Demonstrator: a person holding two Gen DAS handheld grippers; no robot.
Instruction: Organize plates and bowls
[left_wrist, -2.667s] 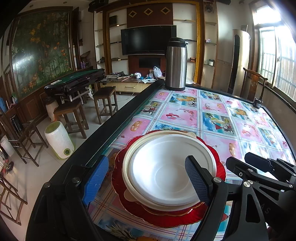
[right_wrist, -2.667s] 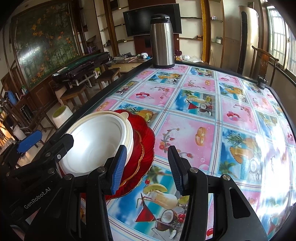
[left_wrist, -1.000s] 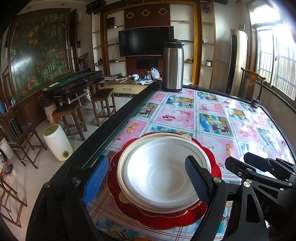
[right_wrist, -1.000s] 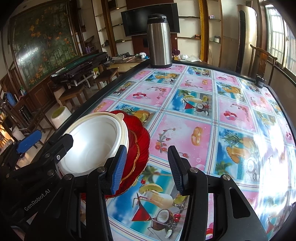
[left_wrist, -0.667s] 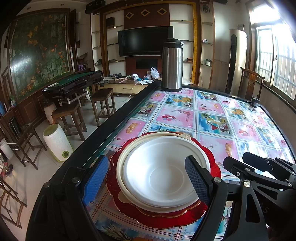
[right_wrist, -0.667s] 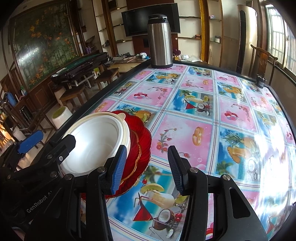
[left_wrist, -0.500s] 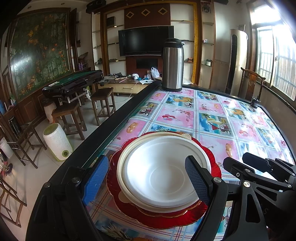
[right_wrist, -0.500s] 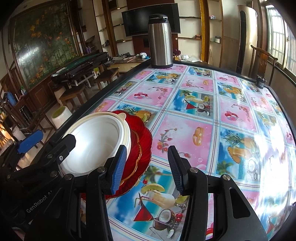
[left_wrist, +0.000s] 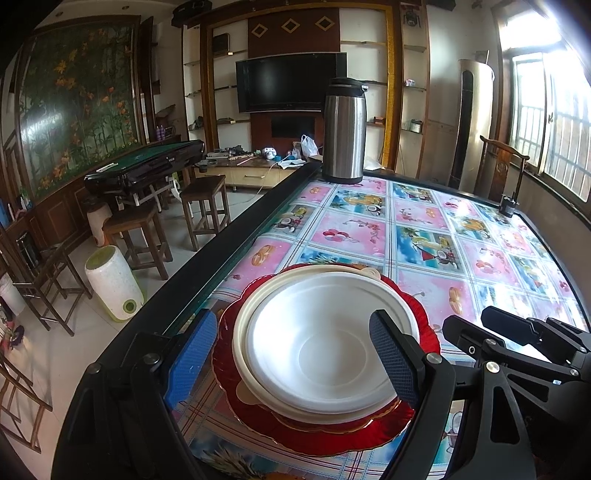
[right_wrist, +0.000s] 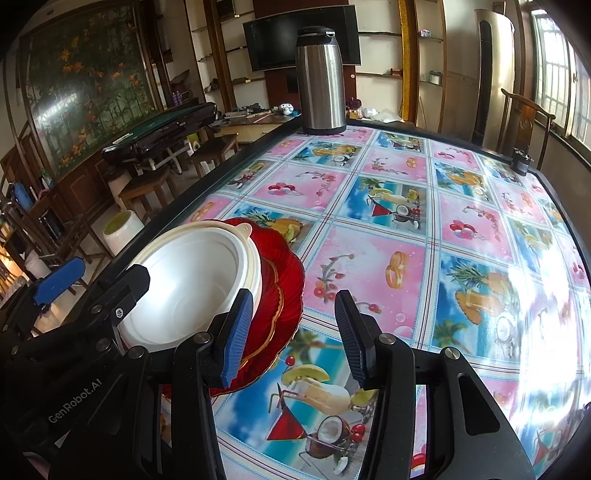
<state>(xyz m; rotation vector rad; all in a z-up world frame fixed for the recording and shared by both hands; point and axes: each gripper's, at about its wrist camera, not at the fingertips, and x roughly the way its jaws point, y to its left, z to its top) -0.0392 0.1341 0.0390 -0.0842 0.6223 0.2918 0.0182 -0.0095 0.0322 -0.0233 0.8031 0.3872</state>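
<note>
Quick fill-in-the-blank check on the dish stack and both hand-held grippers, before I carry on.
1. The white bowls sit nested on the ____ plates.
2. The left hand-held gripper is ____, its pads either side of the bowls without pressing.
3. Between the pads of the right hand-held gripper lies only the patterned ____.
4. The steel flask stands at the table's ____ end.

Missing words: red; open; tablecloth; far

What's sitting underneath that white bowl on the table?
The white bowl nests in a cream bowl, on a gold-rimmed red plate over a larger red plate. The plates' centres are covered.
</note>
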